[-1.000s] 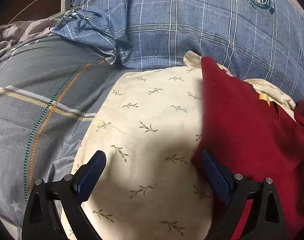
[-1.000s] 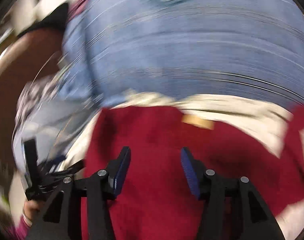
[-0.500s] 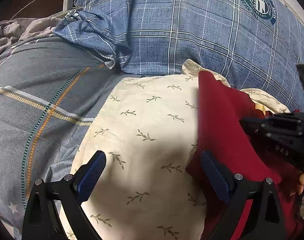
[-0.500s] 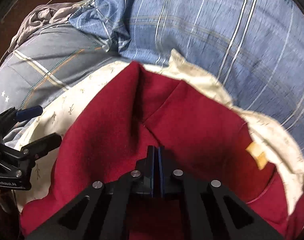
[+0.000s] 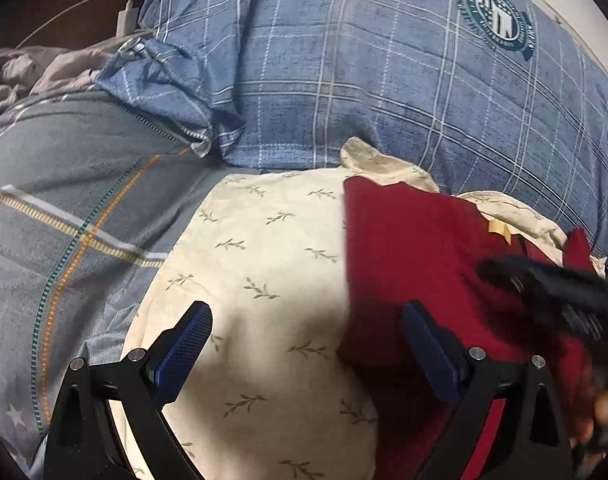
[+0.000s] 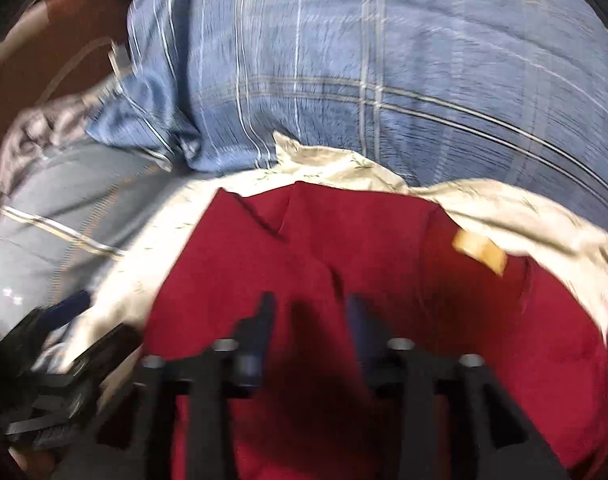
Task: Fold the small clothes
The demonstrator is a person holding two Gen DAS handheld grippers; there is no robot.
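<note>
A dark red garment (image 5: 416,248) with a tan label (image 5: 500,230) lies on a cream leaf-print cloth (image 5: 263,280) on the bed. My left gripper (image 5: 308,320) hangs open over the cream cloth, its right finger at the garment's left edge, with nothing held. In the blurred right wrist view my right gripper (image 6: 310,308) hovers just above the red garment (image 6: 344,240). Its jaws are opening, and red cloth shows below the gap with no pad pressing on it. The right gripper (image 5: 544,284) also appears as a dark blur at the right of the left wrist view.
A blue plaid pillow (image 5: 384,80) with a round badge rises behind the clothes. Grey plaid bedding (image 5: 63,200) spreads to the left. A crumpled grey cloth (image 5: 15,76) and a white charger with its cable (image 5: 123,16) lie at the far left.
The right gripper, shut on a pinch of red cloth half a second ago, now has its jaws apart. The garment's raised left edge has settled flat. The left gripper has stayed put.
</note>
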